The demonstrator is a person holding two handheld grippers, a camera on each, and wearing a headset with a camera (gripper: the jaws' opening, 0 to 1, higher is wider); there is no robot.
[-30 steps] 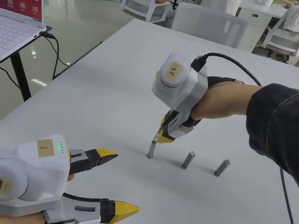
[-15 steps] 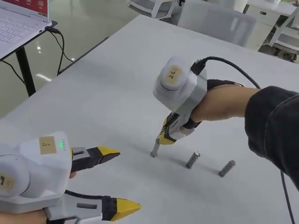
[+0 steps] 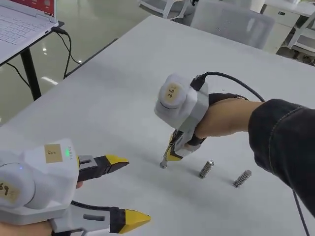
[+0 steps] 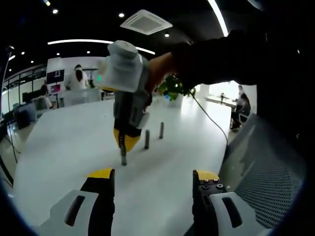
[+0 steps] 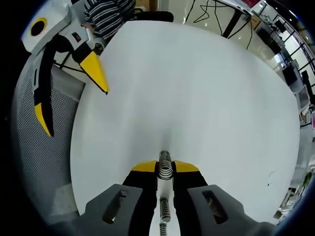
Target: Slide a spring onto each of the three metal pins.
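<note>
My right gripper (image 5: 166,166) has its jaws clamped on a spring (image 5: 166,157), held at the top of the first pin (image 3: 163,164) on the table (image 3: 123,98). Right of the first pin stand the second pin (image 3: 206,168) and the third pin (image 3: 242,178), each wearing a spring. My left gripper (image 3: 134,189) hovers well left of the first pin, jaws apart, holding nothing.

The spring (image 5: 166,168) is silvery, left gripper (image 3: 137,189) and right gripper (image 3: 170,156) white with yellow-tipped black jaws, sleeve (image 3: 285,142) seemingly charcoal.
</note>
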